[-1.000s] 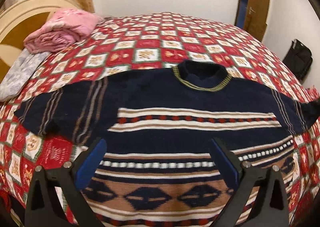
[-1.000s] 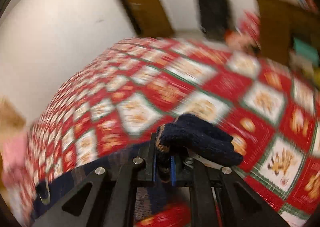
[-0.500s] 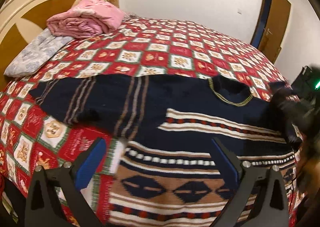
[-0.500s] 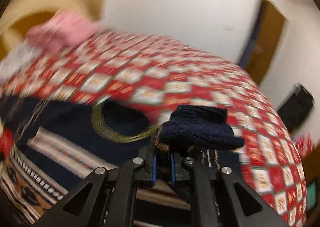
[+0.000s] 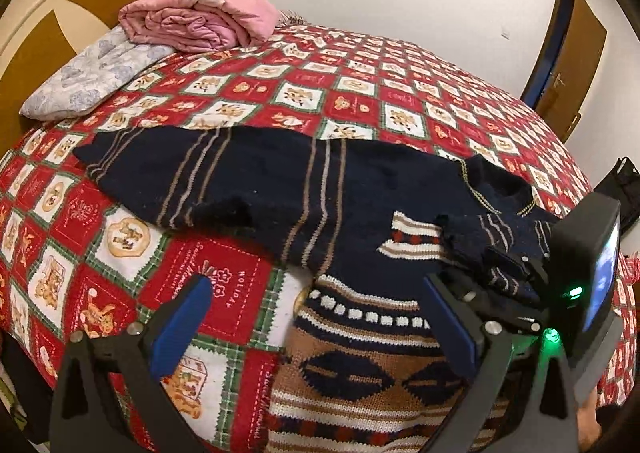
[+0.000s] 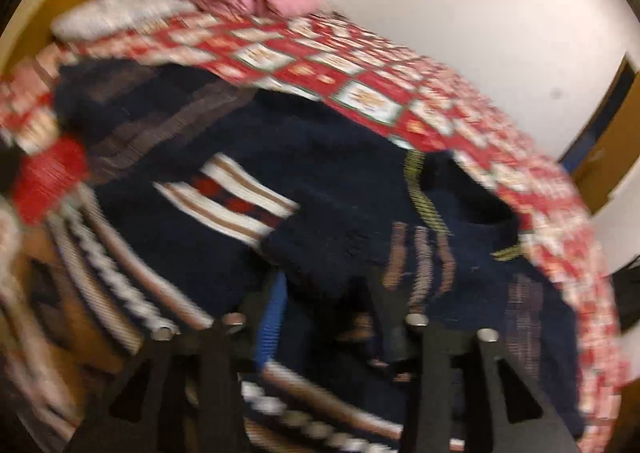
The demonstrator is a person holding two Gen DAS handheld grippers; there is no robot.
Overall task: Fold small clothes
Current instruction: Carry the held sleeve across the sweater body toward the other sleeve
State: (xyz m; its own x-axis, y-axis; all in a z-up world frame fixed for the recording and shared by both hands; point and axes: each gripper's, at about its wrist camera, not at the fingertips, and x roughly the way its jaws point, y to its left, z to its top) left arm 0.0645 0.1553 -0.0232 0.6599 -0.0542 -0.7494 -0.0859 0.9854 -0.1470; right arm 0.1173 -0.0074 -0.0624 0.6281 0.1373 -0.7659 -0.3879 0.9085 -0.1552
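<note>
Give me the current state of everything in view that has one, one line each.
Sweater: spread on the bed, one sleeve folded over the chest, the other lying out flat.
Left hand-held gripper: open, holding nothing.
Right hand-held gripper: jaws just opened, folded sleeve released.
Pink blanket: folded, by the headboard.
Door: ajar.

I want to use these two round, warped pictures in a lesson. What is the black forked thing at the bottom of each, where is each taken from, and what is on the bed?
No robot: a person holds a two-finger gripper in each hand, with a wide-angle camera behind the fingers. One picture looks along the left gripper, open over the bedspread. The other looks along the right gripper, whose jaws have just been opening, releasing the sleeve it has laid across the dark patterned sweater. A pink blanket lies by the headboard.
</note>
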